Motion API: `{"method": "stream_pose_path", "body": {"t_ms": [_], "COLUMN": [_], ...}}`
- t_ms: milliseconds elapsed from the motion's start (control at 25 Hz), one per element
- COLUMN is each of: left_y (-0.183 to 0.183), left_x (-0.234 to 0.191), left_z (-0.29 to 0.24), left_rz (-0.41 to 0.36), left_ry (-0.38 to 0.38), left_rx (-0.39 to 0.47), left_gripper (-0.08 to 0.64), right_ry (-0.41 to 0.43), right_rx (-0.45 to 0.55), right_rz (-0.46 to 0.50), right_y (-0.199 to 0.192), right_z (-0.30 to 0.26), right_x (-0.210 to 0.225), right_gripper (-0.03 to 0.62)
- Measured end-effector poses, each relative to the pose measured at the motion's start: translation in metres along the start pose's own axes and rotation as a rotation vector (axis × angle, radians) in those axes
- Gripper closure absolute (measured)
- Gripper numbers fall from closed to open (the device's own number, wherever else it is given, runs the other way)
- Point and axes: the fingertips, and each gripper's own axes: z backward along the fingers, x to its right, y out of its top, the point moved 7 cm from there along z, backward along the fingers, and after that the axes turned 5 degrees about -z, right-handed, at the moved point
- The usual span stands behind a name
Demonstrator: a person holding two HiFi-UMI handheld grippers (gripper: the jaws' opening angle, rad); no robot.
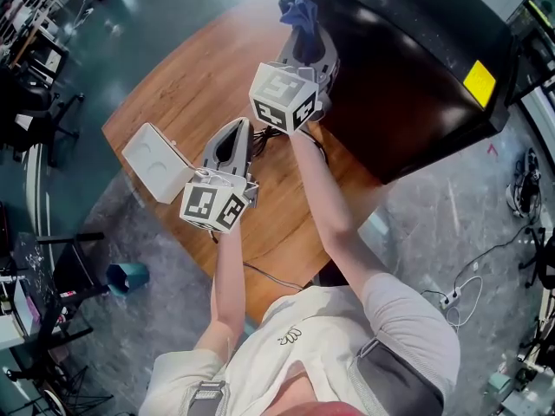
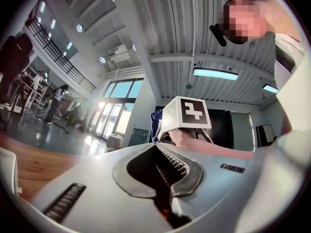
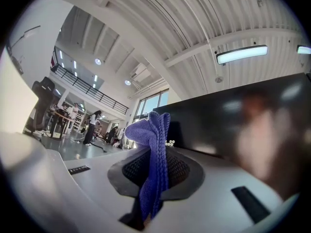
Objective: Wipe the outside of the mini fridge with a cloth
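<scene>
The soft blue cloth (image 1: 299, 11) is pinched in the right gripper (image 1: 305, 40) just beside the shiny black mini fridge (image 1: 408, 85) on the right, the left gripper (image 1: 232, 146) is closed and empty, and the cloth could be pulled out by hard rubbing.

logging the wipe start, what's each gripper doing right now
left gripper: shut, nothing between its fingers
right gripper: shut on the blue cloth
</scene>
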Motion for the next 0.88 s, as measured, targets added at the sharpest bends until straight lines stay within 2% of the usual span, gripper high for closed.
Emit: {"method": "stream_pose_path", "body": {"t_ms": [400, 880], "left_y": [0.013, 0.023], "left_x": [0.021, 0.082], "left_z": [0.011, 0.013], "left_rz": [0.006, 0.011], "left_ry": [-0.025, -0.119], "left_rx": [0.035, 0.063], "left_gripper": [0.555, 0.555], "right_ry": [-0.08, -0.172], "right_rx": [-0.016, -0.018], "right_rz": [-0.031, -0.006], "right_y": [0.009, 0.02], "right_z": [0.046, 0.115], "right_x": [0.042, 0.114], "right_gripper": [0.531, 0.531]}}
